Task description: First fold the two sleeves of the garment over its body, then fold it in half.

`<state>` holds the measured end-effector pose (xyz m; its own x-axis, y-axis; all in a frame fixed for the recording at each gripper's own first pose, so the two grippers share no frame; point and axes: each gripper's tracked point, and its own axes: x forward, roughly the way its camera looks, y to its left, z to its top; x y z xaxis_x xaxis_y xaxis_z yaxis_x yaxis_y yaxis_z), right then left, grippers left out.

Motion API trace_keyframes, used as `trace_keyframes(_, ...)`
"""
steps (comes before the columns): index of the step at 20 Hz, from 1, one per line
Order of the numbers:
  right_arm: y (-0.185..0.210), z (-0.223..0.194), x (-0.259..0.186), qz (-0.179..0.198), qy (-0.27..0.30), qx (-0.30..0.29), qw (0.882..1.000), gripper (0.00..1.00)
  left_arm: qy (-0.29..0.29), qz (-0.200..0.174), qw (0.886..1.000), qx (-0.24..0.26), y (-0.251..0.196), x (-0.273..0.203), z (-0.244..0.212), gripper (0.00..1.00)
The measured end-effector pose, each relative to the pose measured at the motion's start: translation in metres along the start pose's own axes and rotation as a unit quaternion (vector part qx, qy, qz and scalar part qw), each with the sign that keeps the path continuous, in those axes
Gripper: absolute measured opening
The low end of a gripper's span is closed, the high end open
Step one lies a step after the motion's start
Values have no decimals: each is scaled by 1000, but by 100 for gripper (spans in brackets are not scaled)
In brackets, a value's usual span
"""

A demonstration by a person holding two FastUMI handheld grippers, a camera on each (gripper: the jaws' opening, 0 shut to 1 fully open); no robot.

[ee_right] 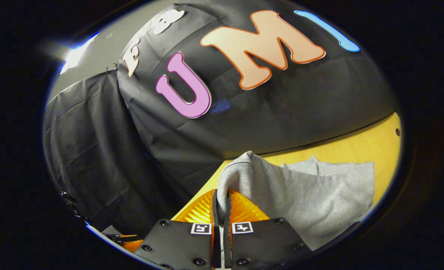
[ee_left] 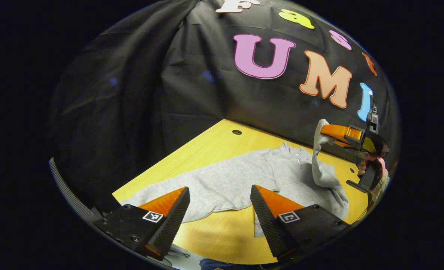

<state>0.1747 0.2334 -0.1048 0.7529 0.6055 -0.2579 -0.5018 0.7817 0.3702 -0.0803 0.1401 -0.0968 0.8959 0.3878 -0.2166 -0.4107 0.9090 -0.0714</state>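
The soft grey long-sleeved sweatshirt (ee_left: 244,180) is spread out flat on the yellow wooden table (ee_left: 222,232); the left gripper (ee_left: 220,193) hangs over its near hem with fingers wide apart, gripping nothing; over on the far side the right gripper (ee_right: 220,198) is pinched tight on one grey sleeve (ee_right: 244,172), holding it up off the table, cuff draping over the body.

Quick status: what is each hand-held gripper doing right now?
Left hand-held gripper: open, holding nothing, above the hoodie.
Right hand-held gripper: shut on a sleeve, lifted off the table.
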Motion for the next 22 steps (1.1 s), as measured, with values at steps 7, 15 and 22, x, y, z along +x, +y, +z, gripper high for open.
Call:
trace_keyframes(7,5,-52,42,-11,52,-20,998,14,30,64,997,-7,70,4,-39,95)
trace_keyframes(15,2,-54,31,-30,49,-57,997,97,71,113,991,-14,125,29,-82,95)
trace_keyframes(22,-3,-33,-1,-61,23,-108,992,97,107,130,986,-2,138,45,-106,95)
